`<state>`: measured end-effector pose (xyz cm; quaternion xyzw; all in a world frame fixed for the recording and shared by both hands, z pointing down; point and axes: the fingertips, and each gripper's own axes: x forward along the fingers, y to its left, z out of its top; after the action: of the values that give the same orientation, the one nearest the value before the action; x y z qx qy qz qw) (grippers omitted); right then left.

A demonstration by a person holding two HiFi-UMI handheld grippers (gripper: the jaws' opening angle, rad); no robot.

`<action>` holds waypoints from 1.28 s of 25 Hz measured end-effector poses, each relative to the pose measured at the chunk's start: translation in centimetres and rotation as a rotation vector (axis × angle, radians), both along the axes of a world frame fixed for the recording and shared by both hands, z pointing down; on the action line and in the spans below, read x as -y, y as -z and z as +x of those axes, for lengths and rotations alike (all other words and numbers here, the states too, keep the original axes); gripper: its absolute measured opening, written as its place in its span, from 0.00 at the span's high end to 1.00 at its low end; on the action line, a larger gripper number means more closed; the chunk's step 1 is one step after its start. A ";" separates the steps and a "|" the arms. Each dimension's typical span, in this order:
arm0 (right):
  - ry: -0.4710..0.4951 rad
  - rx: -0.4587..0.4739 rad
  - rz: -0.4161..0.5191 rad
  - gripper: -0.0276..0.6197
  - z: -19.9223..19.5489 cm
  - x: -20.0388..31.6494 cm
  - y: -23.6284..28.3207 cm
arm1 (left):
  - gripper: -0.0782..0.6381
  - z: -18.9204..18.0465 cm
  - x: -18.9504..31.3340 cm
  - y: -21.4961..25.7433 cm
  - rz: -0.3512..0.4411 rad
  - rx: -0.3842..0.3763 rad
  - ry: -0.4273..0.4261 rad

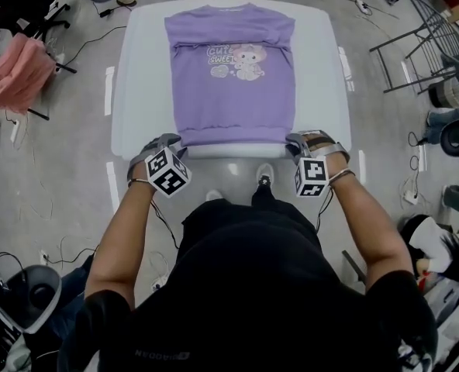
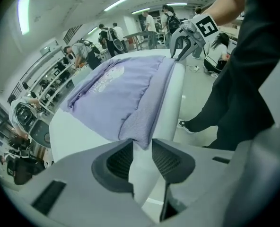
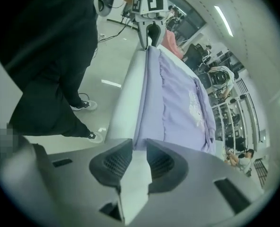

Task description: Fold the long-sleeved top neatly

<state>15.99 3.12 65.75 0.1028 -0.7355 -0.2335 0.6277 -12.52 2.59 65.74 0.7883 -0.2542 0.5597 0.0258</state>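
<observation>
From where I stand, the purple long-sleeved top [image 1: 231, 91] lies flat and face up in the middle of the white table [image 1: 140, 91]. Its collar is toward the far edge and its ribbed hem runs along the near edge. A cartoon print [image 1: 241, 60] sits on the chest, and a crease runs across the cloth just above it.

The person leans over the near edge with one tool in each hand, both pointing steeply down. The left claw [image 1: 170, 141] is at the hem's near-left corner. Its jaws are spread, and the purple corner [image 2: 137, 138] sits right at the tips without being pinched (bare white table shows through the gap). The right claw [image 1: 296, 141] is at the hem's near-right corner. Its jaws are also apart, though less widely, with the table's edge showing between them and the hem [image 3: 142, 126] just beyond the pads. Neither claw grips the cloth.

Off the table's left side, a pink garment [image 1: 12, 72] hangs over something.
</observation>
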 end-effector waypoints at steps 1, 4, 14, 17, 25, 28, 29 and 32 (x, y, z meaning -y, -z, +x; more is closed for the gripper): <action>0.021 -0.013 -0.002 0.80 0.0 0.1 -0.1 | 0.72 0.1 0.1 0.0 0.000 0.008 -0.016; 0.069 -0.040 -0.010 0.80 -0.4 0.7 -0.4 | 0.72 -0.2 0.6 -0.3 0.007 0.056 -0.069; 0.118 0.058 0.007 0.93 -1.2 0.2 0.7 | 0.85 -1.4 1.3 1.0 -0.020 -0.045 0.117; 0.105 0.101 0.020 0.94 -0.7 -0.2 1.5 | 0.86 -1.6 0.2 1.2 -0.046 -0.047 0.112; -0.041 0.244 -0.173 0.94 -0.4 -3.9 3.6 | 0.86 -2.3 -3.5 2.2 -0.185 -0.033 0.069; -0.081 0.266 -0.184 0.94 -0.4 -4.7 3.6 | 0.86 -2.5 -3.8 1.6 -0.153 -0.025 0.055; -0.089 0.266 -0.168 0.94 -0.4 -4.7 3.4 | 0.86 -2.6 -3.7 1.3 -0.116 -0.009 0.039; -0.084 0.243 -0.116 0.94 -0.8 -4.4 2.9 | 0.79 -2.8 -3.3 0.9 -0.022 0.062 -0.022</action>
<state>15.17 7.47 62.82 0.1246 -0.8133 -0.1500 0.5481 -15.28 5.94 64.85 0.7730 -0.2401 0.5869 0.0205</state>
